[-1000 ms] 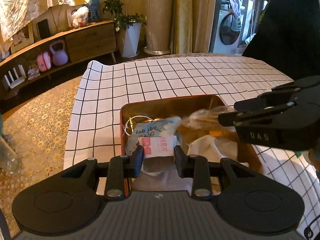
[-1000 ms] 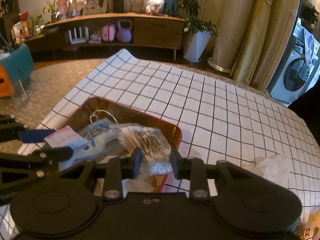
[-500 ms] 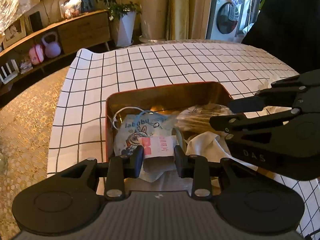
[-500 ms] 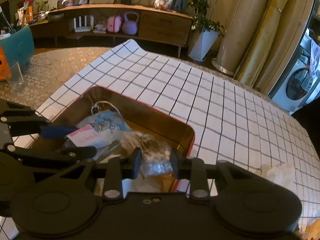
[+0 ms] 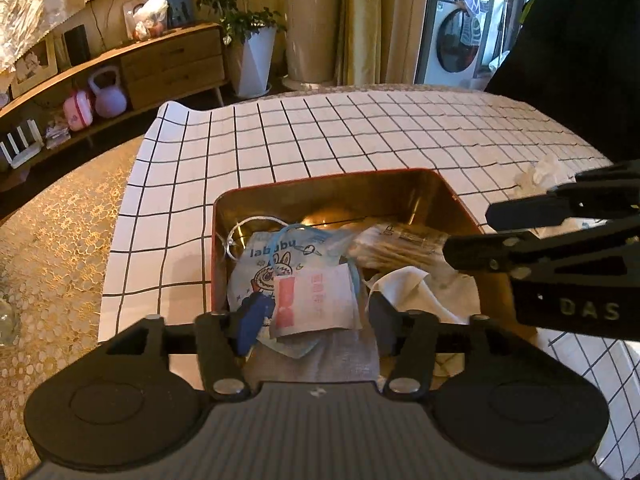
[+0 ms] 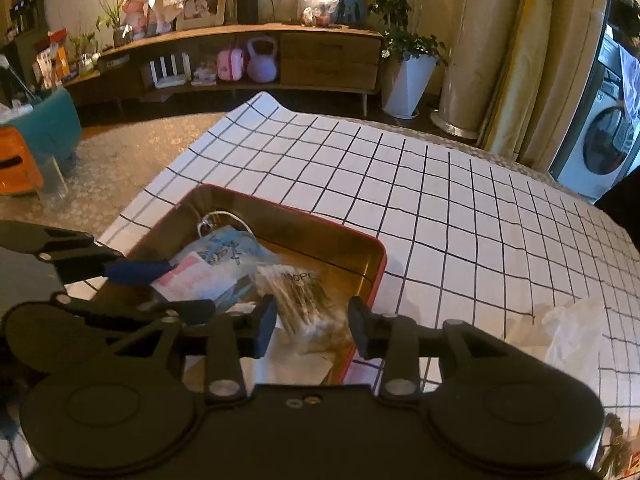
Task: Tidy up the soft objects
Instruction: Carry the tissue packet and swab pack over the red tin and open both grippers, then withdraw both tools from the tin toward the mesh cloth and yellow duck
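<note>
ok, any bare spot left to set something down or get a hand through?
Free: checked cloth beyond the tin's far rim, plus a bare strip along the tin back wall. Crowded: tin's near half, with packets, both grippers over it; crumpled plastic sits right of the tin.

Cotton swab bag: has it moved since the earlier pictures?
Yes. The cotton swab bag has dropped from above the tin's rim onto its contents, between the right gripper's opened jaws.

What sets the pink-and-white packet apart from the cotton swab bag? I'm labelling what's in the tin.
The packet is flat, opaque paper with a pink stripe; the swab bag is clear plastic showing pale sticks. The packet lies on the blue pouch at the tin's left; the swab bag lies right of it. Both lie in the tin, gripped by neither hand-held gripper.
</note>
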Tool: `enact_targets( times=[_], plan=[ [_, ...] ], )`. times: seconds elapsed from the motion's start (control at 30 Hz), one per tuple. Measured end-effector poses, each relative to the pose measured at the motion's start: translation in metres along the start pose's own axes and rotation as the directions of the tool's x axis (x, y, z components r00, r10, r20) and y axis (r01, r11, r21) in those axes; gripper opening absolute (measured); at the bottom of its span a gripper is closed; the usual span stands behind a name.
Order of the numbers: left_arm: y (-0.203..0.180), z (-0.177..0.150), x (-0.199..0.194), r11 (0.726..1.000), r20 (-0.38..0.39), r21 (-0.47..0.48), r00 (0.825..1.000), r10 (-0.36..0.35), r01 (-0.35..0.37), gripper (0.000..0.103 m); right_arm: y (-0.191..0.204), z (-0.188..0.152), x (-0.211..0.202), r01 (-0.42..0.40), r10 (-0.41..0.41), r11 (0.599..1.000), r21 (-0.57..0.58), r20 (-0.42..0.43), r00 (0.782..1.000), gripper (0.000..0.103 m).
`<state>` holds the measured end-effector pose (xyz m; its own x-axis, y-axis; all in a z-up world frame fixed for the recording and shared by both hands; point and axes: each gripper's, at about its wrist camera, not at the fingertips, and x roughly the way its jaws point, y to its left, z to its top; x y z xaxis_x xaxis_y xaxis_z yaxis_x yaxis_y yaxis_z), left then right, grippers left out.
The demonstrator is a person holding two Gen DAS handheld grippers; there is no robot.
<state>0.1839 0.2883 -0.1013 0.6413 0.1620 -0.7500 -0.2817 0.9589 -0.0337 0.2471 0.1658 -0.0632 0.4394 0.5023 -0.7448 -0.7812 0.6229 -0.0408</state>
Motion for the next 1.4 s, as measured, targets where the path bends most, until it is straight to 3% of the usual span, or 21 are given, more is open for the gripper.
enact_targets(
  times=[0.57,1.07,1.17,1.4],
  plan=[
    [-0.024,0.007,-0.049,1.0,0.066,0.009,0.998,-0.006,0.006,0.059,-0.019,-0.022,-0.07,-0.086,0.081,0.995,0.052,0.092,0.993,0.046],
    [-0.085,0.012,-0.094,0.995,0.124,0.076,0.99,-0.074,0.065,0.059,-0.047,-0.053,-0.134,-0.124,0.104,0.987,0.101,0.188,0.977,0.056],
    [-0.1,0.01,-0.1,0.993,0.134,0.09,0.987,-0.093,0.081,0.068,-0.053,-0.06,-0.148,-0.134,0.11,0.985,0.105,0.21,0.972,0.058],
    [-0.136,0.007,-0.107,0.984,0.141,0.12,0.979,-0.148,0.132,0.075,-0.074,-0.084,-0.176,-0.119,0.087,0.986,0.117,0.246,0.965,0.065]
  ],
)
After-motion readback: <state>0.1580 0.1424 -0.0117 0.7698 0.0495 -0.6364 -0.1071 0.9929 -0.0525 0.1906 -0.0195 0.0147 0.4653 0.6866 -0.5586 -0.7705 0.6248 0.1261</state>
